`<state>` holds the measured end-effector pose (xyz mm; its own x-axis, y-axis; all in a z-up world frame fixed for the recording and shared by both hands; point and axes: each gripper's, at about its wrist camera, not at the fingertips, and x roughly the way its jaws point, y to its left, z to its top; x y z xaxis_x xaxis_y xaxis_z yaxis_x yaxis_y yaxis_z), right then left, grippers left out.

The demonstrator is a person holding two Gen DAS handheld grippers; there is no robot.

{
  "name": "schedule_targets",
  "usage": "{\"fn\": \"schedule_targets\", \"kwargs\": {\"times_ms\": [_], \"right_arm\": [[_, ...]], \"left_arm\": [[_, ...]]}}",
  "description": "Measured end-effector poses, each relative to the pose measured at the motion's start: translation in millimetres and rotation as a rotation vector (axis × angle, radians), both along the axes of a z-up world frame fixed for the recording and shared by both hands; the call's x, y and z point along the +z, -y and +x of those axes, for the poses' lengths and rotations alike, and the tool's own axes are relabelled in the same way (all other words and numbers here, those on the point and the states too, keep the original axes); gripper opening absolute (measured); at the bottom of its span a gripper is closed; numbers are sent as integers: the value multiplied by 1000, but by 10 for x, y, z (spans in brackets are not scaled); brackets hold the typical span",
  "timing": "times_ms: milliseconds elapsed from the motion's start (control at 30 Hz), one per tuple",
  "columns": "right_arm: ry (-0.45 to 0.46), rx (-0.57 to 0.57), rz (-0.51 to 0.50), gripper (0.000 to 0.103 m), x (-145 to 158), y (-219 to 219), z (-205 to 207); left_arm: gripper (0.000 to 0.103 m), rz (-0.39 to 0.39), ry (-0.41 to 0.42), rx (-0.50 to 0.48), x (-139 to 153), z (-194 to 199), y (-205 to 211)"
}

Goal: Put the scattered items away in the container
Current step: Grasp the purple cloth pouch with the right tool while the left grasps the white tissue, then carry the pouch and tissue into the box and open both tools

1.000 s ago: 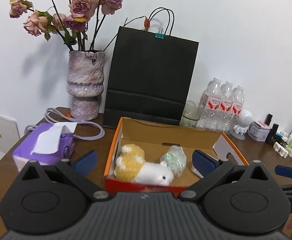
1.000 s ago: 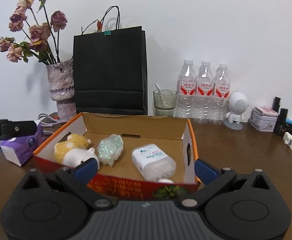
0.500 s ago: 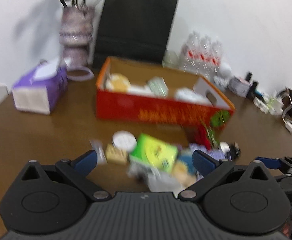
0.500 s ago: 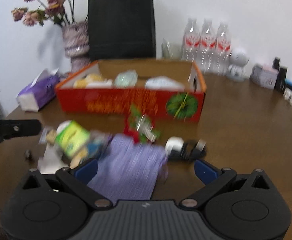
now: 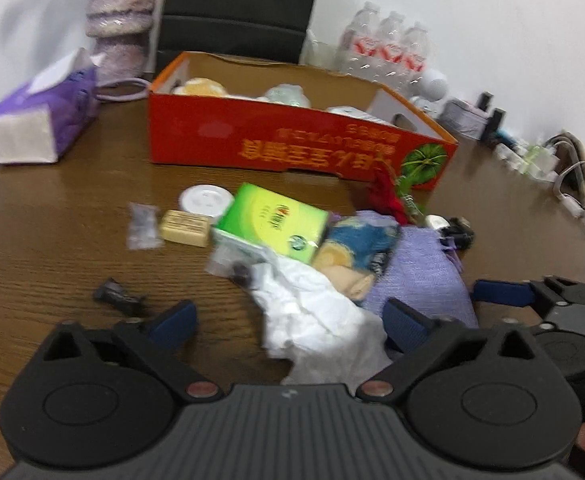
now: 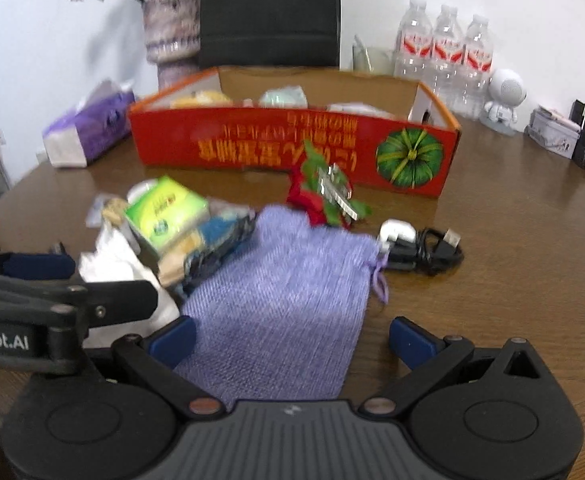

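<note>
A red-orange cardboard box (image 5: 292, 136) (image 6: 276, 148) stands on the table, holding a plush toy, a green packet and a white pack. In front of it lies a scattered pile: a green box (image 5: 272, 220) (image 6: 168, 212), white crumpled tissue (image 5: 316, 312), a blue-yellow packet (image 5: 356, 248), a purple knit pouch (image 6: 288, 308) (image 5: 424, 276), a red-green ornament (image 6: 324, 196), a white charger with black cable (image 6: 416, 244), a white lid (image 5: 204, 200), a tan bar (image 5: 184, 228) and a small black piece (image 5: 118, 300). My left gripper (image 5: 288, 324) is open over the tissue. My right gripper (image 6: 290, 340) is open over the pouch.
A purple tissue box (image 5: 40, 120) stands left of the box. A vase (image 5: 120, 20), a black paper bag (image 5: 236, 8), water bottles (image 6: 444, 52), a white robot figure (image 6: 502, 100) and small toiletries (image 5: 524, 152) line the back and right edge.
Both grippers have pulled back and tilted down from over the box. The scattered pile in front of the box now fills the view. Both stay open.
</note>
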<state>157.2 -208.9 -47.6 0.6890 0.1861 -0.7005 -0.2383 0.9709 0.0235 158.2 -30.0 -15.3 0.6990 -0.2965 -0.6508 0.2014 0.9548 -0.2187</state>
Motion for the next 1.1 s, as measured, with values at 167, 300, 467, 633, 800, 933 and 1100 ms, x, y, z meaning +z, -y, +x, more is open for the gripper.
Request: {"fn": "schedule_targets", "kwargs": {"times_ms": [167,300,467,633,800,933,1100], "right_arm": [[27,63,31,19,91,51,-117],[49,52,92,4,154,194,-185],[89,57,104,3,203,244,-300],[158,45,111,3,373,296,-375],[224,41,110,3,563,325,-433],[260,39,113,3,682,343,-454],[298,41,115,3,822,338,-434]], "left_arm": [[26,-13,19,-27,24,-75,-68],[26,-40,19,-25,26,-117,-127],[26,-55,24,-20,56,-163,-169],[26,-65,74,-25,208,-241,-181],[26,-74,111,-27,344,-273,-184],[27,-73,134,-33,443,-264,-165],[27,-67,163,-41,571,-213,-128]]}}
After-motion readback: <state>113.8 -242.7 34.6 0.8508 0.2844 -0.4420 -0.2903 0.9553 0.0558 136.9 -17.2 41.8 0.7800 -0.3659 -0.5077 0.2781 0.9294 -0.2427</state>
